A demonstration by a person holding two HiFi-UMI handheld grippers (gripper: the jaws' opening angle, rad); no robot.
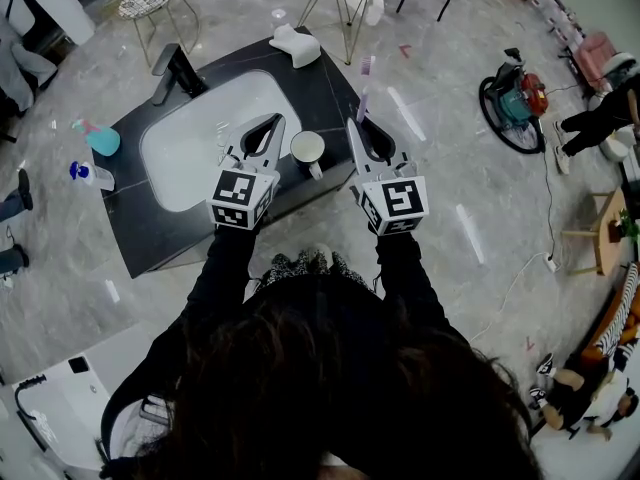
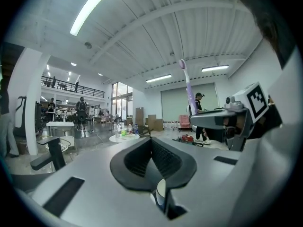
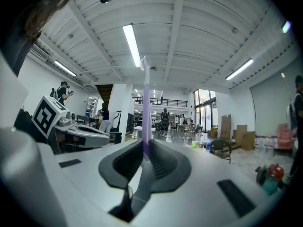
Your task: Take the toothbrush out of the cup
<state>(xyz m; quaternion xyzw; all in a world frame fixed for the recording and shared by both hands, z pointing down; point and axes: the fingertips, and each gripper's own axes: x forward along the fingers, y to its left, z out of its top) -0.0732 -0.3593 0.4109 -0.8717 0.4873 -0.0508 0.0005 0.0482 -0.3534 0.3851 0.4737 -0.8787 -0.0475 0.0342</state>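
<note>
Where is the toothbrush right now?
In the head view, the toothbrush stands upright in the right gripper, right of the cup on the counter, already out of it.

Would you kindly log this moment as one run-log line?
right gripper: shut on toothbrush, upright | cup: on counter | left gripper: shut, empty

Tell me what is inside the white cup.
Nothing shows inside the cup; its bottom is too small to make out. The toothbrush is outside it, clamped upright in the right gripper.

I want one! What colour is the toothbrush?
The toothbrush is pale purple; right gripper view shows it best.
</note>
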